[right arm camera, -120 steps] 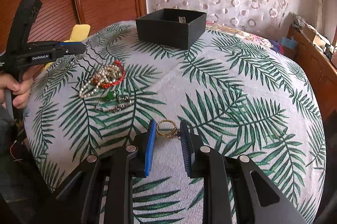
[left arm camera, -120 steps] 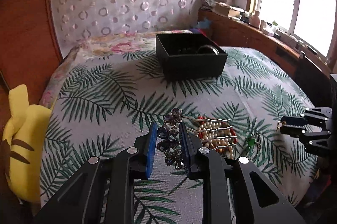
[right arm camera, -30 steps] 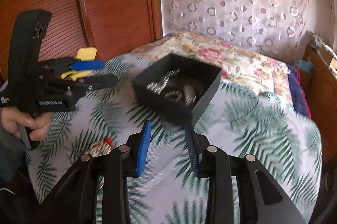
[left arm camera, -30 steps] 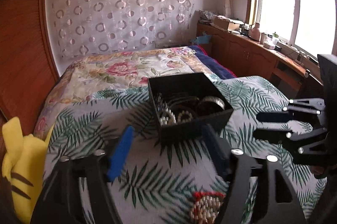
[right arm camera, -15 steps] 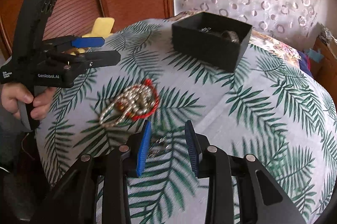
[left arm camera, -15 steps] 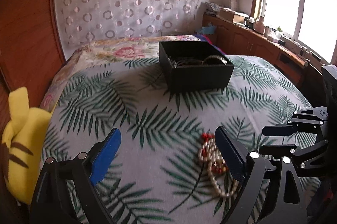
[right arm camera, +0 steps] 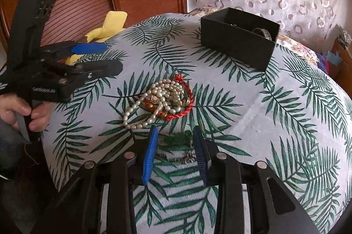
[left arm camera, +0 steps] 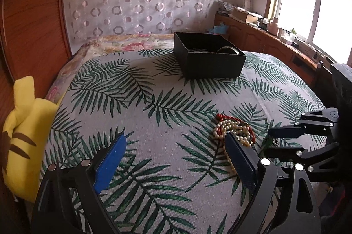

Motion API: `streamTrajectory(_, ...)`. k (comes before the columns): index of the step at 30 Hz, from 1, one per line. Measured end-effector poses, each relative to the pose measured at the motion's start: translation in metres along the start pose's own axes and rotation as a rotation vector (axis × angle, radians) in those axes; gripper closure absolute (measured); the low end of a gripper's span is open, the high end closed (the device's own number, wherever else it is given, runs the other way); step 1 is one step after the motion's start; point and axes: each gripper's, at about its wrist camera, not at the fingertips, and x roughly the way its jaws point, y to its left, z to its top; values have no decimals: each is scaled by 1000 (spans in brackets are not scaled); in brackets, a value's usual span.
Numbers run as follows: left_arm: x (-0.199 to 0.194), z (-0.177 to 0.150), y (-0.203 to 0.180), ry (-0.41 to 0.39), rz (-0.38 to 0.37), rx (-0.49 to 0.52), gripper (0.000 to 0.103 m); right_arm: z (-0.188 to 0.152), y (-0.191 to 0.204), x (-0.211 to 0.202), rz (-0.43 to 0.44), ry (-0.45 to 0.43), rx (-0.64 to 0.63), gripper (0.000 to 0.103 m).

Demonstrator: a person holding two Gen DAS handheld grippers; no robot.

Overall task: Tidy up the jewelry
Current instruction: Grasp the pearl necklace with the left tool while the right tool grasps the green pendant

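While the left claw gapes wide and empty beside the pearls, the right claw, closing, straddles the green-stone chain lying crosswise between its pads.

Two close, downward-tilted wrist views sharing bedspread and box

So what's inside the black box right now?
Over the black box rim, a dark bangle leans at one end, and some silvery pieces show behind the near wall. The box walls hide the floor and anything lower down.
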Motion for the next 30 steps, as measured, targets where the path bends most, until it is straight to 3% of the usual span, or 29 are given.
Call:
streamTrajectory(2,0,-1,-1,3,-1,0,16,1,4,2,-11,2,-21,78)
streamTrajectory(3,-1,-2,-1,5,-6,-2,16,0,5,2,-10,2,-25,88)
streamTrajectory(15,8,-7,-22,48,-64,38,17,-5,-18,-30,-31,-79,46,89)
streamTrajectory(16,9,-7,-25,53,-72,46,20,-5,-20,-33,-36,-86,50,89)
streamTrajectory(18,11,-7,-30,68,-99,56,38,-6,-22,-37,-44,-95,55,89)
streamTrajectory(24,20,-7,-44,113,-148,81,74,-10,-24,-43,-50,-109,69,89)
streamTrajectory(30,29,-9,-55,130,-113,125,75,-14,-27,-46,-44,-118,78,89)
